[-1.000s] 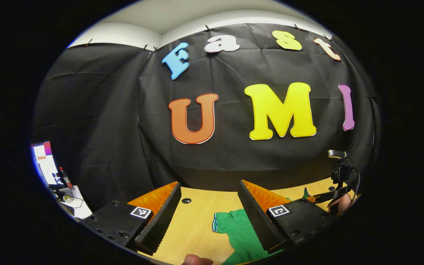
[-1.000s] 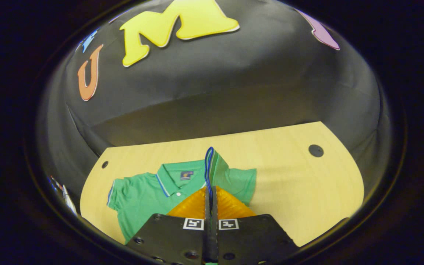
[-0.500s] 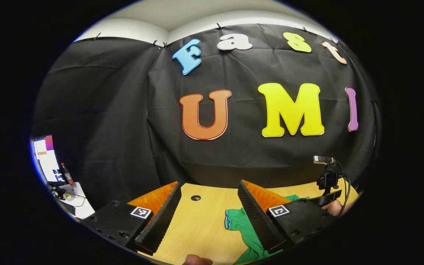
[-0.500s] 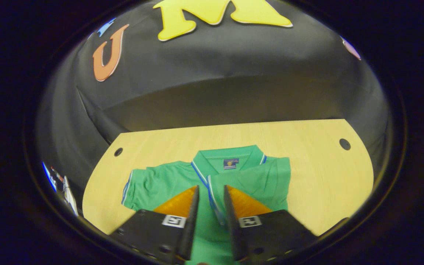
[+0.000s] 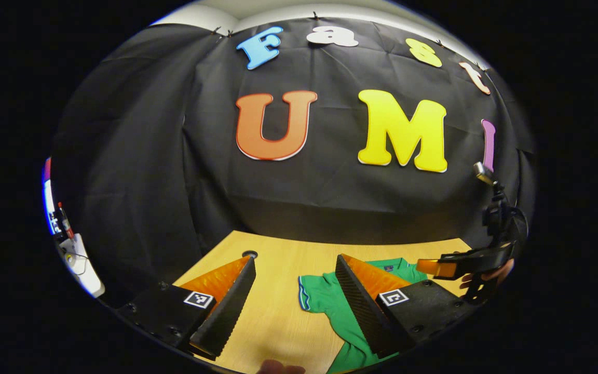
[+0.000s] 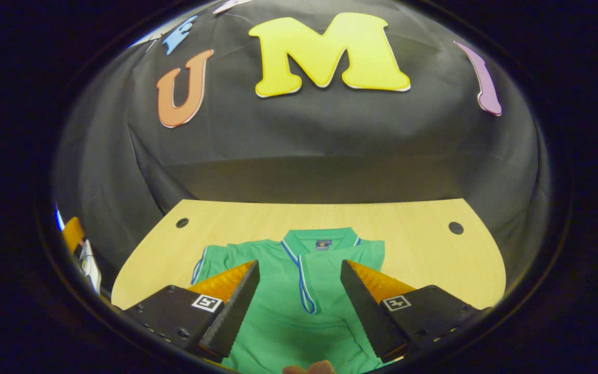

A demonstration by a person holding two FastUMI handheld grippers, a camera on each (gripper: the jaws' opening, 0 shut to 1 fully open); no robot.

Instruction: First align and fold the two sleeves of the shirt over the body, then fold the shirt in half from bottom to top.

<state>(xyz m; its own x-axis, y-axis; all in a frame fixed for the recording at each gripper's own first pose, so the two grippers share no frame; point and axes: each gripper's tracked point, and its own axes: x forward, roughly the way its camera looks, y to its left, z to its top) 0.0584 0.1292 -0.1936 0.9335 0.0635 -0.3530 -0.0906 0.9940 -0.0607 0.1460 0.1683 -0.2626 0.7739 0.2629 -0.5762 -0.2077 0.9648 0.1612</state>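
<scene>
Right gripper view, shirt (image 6: 299, 291) collar, folded sleeve, left gripper view, other sleeve (flat), both hand-held grippers agape.

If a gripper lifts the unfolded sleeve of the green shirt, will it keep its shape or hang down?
The sleeve will probably droop: the shirt is thin fabric lying flat with soft creases. It likely weighs little and may drag across the smooth wooden table.

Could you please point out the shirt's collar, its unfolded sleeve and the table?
collar (image 6: 320, 237): right gripper view, back band.
sleeve (image 6: 215, 259): right gripper view, middle of its cloth.
table (image 6: 423, 254): right gripper view, bare wood.
</scene>
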